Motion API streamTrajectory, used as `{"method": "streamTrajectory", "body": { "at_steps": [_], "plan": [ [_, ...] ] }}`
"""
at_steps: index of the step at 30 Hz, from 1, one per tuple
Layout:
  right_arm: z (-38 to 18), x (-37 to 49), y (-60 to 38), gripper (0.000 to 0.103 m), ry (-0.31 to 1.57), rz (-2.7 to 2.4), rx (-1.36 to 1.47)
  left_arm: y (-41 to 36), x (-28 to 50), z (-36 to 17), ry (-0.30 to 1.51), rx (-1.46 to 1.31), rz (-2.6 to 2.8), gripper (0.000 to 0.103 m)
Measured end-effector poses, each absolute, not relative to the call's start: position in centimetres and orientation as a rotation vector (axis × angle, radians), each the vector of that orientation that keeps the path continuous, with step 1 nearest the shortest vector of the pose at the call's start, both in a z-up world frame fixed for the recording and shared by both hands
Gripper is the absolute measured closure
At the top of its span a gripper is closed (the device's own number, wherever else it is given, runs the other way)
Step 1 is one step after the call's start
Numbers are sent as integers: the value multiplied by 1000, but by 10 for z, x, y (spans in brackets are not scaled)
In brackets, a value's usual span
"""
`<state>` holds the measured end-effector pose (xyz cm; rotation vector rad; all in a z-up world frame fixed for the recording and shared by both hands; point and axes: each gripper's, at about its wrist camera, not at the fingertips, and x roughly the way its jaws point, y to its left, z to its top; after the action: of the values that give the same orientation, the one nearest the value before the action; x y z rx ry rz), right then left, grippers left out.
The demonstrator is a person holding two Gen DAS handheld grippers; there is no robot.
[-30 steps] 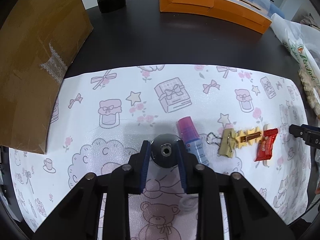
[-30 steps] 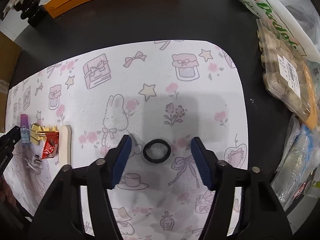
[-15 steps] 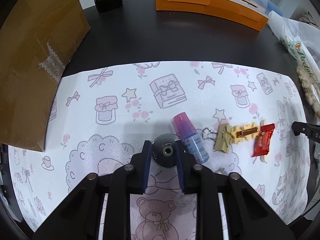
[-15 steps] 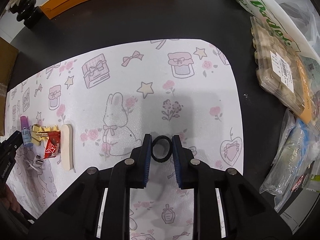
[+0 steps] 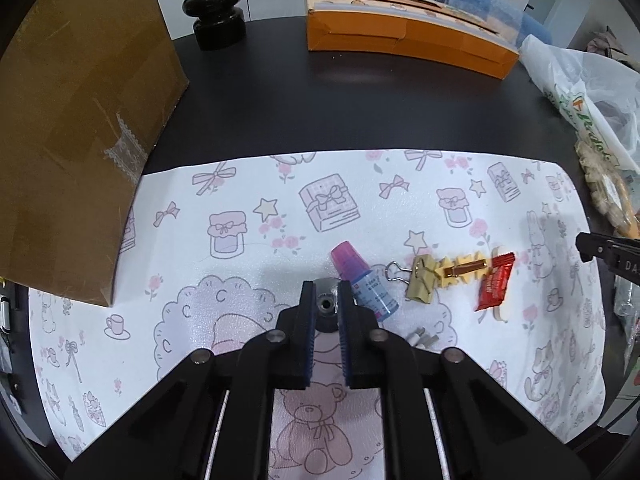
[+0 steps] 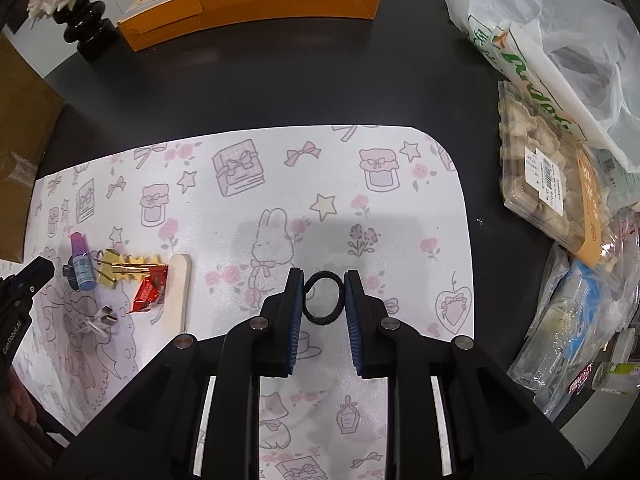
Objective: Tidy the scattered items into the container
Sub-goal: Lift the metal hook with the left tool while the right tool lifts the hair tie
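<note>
In the left wrist view my left gripper (image 5: pixel 326 300) is shut on a small round metal disc (image 5: pixel 326 304) over the patterned mat (image 5: pixel 240 264). To its right lie a blue bottle with a purple cap (image 5: pixel 362 282), a gold binder clip (image 5: pixel 420 282), a yellow star hair clip (image 5: pixel 464 270) and a red candy (image 5: pixel 496 286) on a wooden stick (image 5: pixel 501 314). In the right wrist view my right gripper (image 6: pixel 324 280) is shut on a black hair tie (image 6: pixel 324 300), squeezed into an oval. A brown cardboard box (image 5: pixel 80 120) stands at the left.
A long orange box (image 5: pixel 400 40) and a black vase (image 5: pixel 216 16) stand at the back of the dark table. A plastic bag (image 6: pixel 540 40) and packaged snacks (image 6: pixel 552 184) crowd the right edge. A small white and metal piece (image 6: pixel 104 316) lies near the candy.
My right gripper went from open around the hair tie to shut on it. My left gripper's fingers tightened on the metal disc. Both views now take in more of the table.
</note>
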<state>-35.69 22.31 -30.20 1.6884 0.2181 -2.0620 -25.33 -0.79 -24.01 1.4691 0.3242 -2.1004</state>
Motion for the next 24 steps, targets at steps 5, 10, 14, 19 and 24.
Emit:
{"method": "streamTrajectory", "body": {
  "at_steps": [5, 10, 14, 19, 24],
  "plan": [
    [-292, -359, 218, 82, 215, -2065, 1678, -6, -251, -235, 339, 1461, -2103, 95],
    [-297, -359, 221, 82, 212, -2064, 1675, -8, -248, -238, 363, 1478, -2084, 94],
    [-298, -357, 223, 82, 219, -2055, 1677, -8, -247, -243, 384, 1494, -2082, 82],
    [-301, -355, 222, 82, 239, -2040, 1680, -16, -252, -252, 406, 1521, -2053, 46],
    [-301, -355, 220, 82, 241, -2032, 1681, -21, -256, -262, 396, 1542, -2020, 48]
  ]
}}
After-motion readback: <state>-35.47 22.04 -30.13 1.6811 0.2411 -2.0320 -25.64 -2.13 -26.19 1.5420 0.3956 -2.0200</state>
